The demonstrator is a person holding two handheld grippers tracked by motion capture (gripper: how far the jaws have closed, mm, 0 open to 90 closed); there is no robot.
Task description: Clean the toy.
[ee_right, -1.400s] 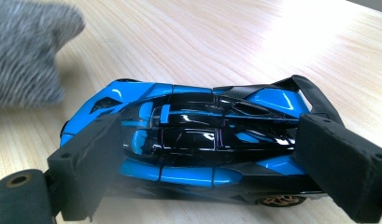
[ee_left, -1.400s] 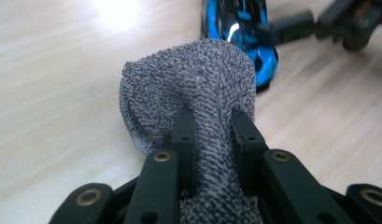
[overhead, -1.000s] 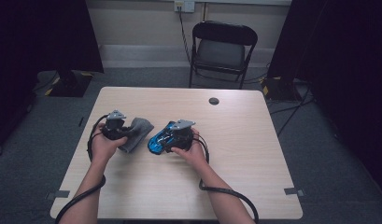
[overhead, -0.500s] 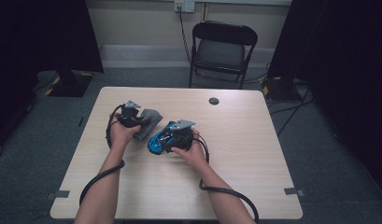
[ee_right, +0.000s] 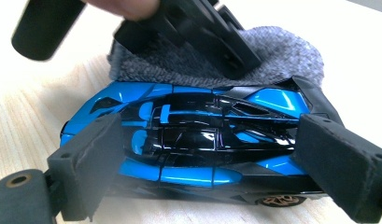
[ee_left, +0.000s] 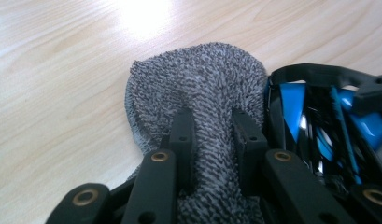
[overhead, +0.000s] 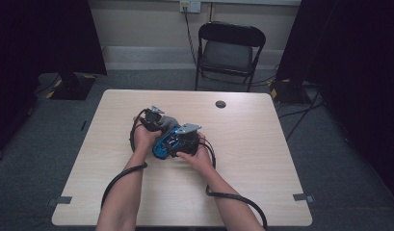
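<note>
**Cloth at the car, wiping not yet shown**

Your right gripper (ee_right: 212, 154) clamps the blue car (ee_right: 188, 140) end to end on the table (overhead: 262, 159). Your left gripper (ee_left: 212, 135) pinches the grey cloth (ee_left: 198, 88), which touches the car's side. The wiping itself is, I judge, what remains.

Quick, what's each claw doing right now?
Left claw: shut on the grey cloth.
Right claw: shut on the blue toy car, one pad at each end.
</note>
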